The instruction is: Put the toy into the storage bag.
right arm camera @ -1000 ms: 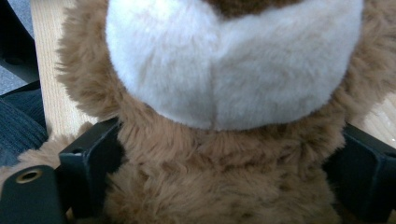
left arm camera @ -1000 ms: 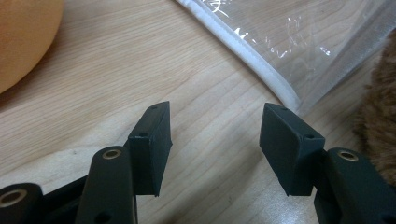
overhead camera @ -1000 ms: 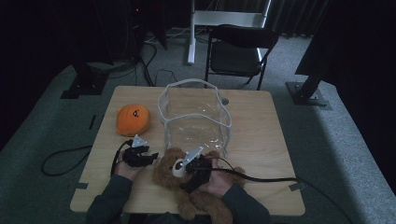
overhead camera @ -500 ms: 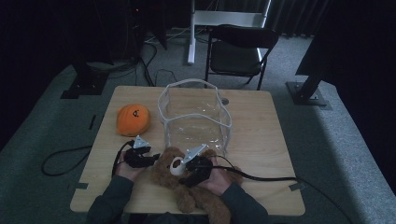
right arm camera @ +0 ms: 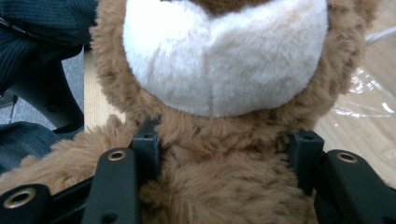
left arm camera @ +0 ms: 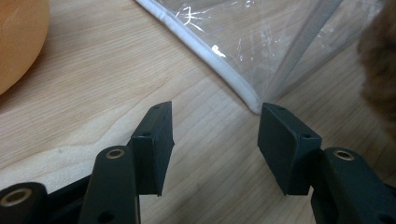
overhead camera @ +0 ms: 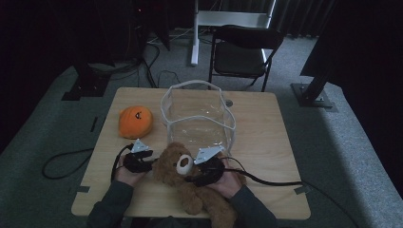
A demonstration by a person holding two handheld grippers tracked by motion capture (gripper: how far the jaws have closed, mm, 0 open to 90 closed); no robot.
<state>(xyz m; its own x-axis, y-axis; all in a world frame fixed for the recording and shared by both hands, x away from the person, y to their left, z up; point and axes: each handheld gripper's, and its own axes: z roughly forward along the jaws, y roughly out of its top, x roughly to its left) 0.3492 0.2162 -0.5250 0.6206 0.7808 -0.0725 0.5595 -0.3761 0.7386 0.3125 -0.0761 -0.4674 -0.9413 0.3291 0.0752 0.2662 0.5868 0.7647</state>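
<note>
Right gripper [right arm camera: 224, 163] clamps the brown plush teddy bear [overhead camera: 190, 178] at the near edge of the light wooden tabletop [overhead camera: 266, 137].

The step in hand looks like the pick-up: the right gripper's jaws have just been closing and now press into the fur at the bear's neck, under its cream muzzle. The left gripper [left arm camera: 215, 140] stands open over bare wood, nothing between its jaws, just left of the bear. Next, probably, a lift high enough to clear the white-trimmed rim of the clear plastic bag [overhead camera: 199, 116] just beyond. The bear is soft, shaggy, limbs sprawled nearward. A round orange plush toy [overhead camera: 135, 121] lies at far left.
</note>
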